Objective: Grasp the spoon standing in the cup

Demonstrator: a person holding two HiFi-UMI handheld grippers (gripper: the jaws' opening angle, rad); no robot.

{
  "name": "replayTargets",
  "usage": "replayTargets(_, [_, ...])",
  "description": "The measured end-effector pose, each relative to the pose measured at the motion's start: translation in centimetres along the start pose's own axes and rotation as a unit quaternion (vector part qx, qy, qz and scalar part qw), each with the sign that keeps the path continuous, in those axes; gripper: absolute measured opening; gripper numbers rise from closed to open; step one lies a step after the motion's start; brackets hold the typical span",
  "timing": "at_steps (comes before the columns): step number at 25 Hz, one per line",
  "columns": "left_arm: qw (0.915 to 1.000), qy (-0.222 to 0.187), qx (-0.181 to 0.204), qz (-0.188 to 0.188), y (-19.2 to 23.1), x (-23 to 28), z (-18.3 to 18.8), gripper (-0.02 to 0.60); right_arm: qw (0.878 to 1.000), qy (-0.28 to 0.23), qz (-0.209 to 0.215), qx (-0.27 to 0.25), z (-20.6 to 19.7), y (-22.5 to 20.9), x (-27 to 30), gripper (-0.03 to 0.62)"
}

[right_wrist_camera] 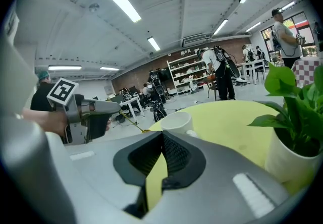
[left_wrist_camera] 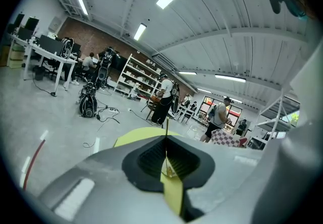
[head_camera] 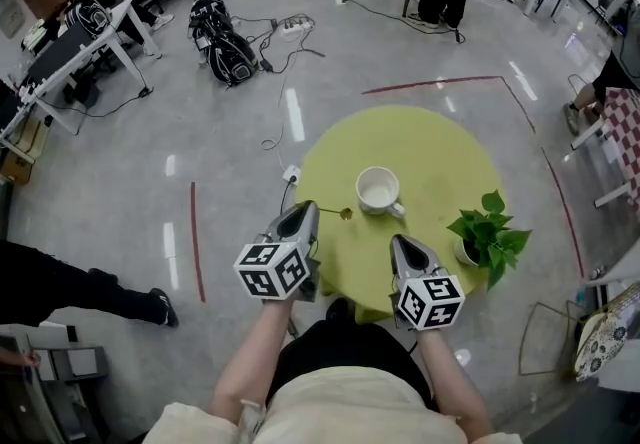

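Note:
A thin gold spoon (head_camera: 335, 212) is out of the white cup (head_camera: 378, 190) and hangs level just left of it, over the round yellow-green table (head_camera: 440, 147). My left gripper (head_camera: 307, 209) is shut on the spoon's handle, and the bowl end points toward the cup. In the left gripper view the spoon (left_wrist_camera: 166, 129) sticks out past the closed jaws. The right gripper view shows the spoon (right_wrist_camera: 130, 118) slanting down from the left gripper toward the cup (right_wrist_camera: 175, 121). My right gripper (head_camera: 402, 242) is shut and holds nothing, near the table's front edge.
A potted green plant (head_camera: 488, 232) in a white pot stands at the table's right, close to my right gripper. Cables and a power strip (head_camera: 292, 27), golf bags (head_camera: 225, 47), desks and red tape lines lie on the floor around. People stand at the back.

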State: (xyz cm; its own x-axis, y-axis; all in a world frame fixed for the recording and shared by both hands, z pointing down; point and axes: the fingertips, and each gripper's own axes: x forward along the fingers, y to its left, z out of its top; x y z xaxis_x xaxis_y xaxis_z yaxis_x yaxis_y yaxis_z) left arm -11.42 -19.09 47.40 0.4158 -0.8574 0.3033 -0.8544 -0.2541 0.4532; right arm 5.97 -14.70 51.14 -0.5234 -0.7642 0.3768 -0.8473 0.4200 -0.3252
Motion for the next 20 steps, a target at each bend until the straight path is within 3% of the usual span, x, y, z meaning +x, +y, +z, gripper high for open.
replayTargets(20, [0.999, 0.038, -0.004, -0.022, -1.1, -0.3, -3.8, 0.006, 1.0, -0.008, -0.02, 0.006, -0.9, 0.3, -1.9, 0.002])
